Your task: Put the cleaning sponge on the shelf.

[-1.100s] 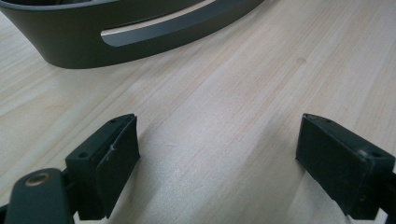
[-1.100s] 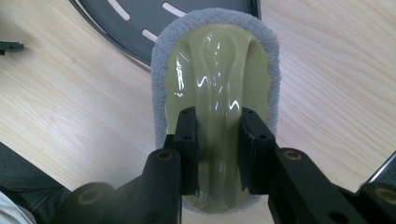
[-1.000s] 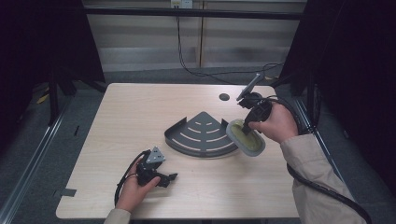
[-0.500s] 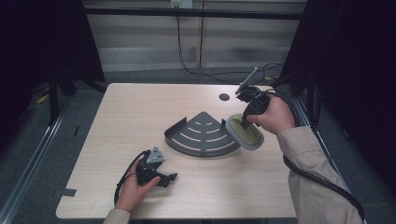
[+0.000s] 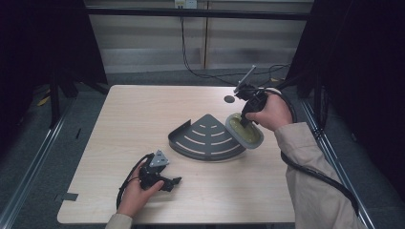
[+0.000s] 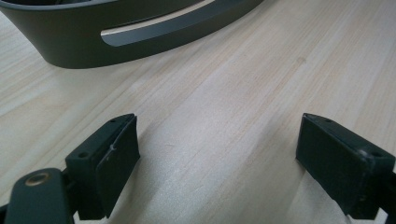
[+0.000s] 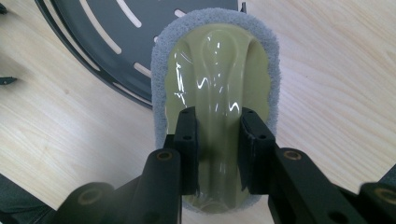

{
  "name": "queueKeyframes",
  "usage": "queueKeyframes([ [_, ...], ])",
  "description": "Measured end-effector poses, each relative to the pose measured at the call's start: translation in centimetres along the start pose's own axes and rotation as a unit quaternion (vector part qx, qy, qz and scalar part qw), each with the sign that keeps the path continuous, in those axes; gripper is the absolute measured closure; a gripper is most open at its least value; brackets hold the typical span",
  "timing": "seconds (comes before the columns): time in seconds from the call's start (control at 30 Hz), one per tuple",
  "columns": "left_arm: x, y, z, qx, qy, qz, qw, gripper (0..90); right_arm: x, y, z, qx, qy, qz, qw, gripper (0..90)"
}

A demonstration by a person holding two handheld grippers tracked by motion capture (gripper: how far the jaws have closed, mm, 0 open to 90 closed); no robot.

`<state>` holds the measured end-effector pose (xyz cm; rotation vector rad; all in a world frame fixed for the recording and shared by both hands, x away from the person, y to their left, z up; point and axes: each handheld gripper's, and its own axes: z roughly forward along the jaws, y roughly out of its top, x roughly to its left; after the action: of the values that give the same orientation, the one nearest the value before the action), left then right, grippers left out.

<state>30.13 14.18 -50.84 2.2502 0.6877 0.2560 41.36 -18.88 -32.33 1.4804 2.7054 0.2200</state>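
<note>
A dark grey fan-shaped slotted tray (image 5: 206, 138) lies at the table's middle; its curved wall (image 6: 140, 32) fills the top of the left gripper view. My right gripper (image 5: 246, 120) is shut on the ridge of an oval scrub pad (image 5: 244, 130) with a glossy olive back (image 7: 219, 74) and grey fleece rim, held over the tray's right edge (image 7: 112, 51). The two black fingers (image 7: 188, 149) clamp the ridge from both sides. Near the front left, my left gripper (image 5: 174, 181) rests low over bare wood, open, with nothing between its fingers (image 6: 112, 158).
The pale wooden table (image 5: 143, 114) has a small dark round hole (image 5: 229, 99) at the back right. Cables (image 5: 205, 71) hang down behind the far edge. Dark frames and floor surround the table on both sides.
My right hand has carried the scrub pad a little toward the far side and up, along the tray's right edge. The left gripper has stayed put.
</note>
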Motion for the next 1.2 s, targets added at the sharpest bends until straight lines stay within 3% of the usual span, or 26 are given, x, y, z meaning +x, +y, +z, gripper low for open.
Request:
queueKeyframes([
  [0.6,0.0,0.0,0.0,0.001,0.0,0.0,1.0,12.7,-0.2,2.6,0.8,0.001,0.007,-0.001,1.0,71.7],
  [1.2,0.0,0.0,0.0,0.001,-0.001,-0.001,1.0,12.7,0.6,4.6,2.4,0.011,0.011,-0.009,0.9998,71.7],
])
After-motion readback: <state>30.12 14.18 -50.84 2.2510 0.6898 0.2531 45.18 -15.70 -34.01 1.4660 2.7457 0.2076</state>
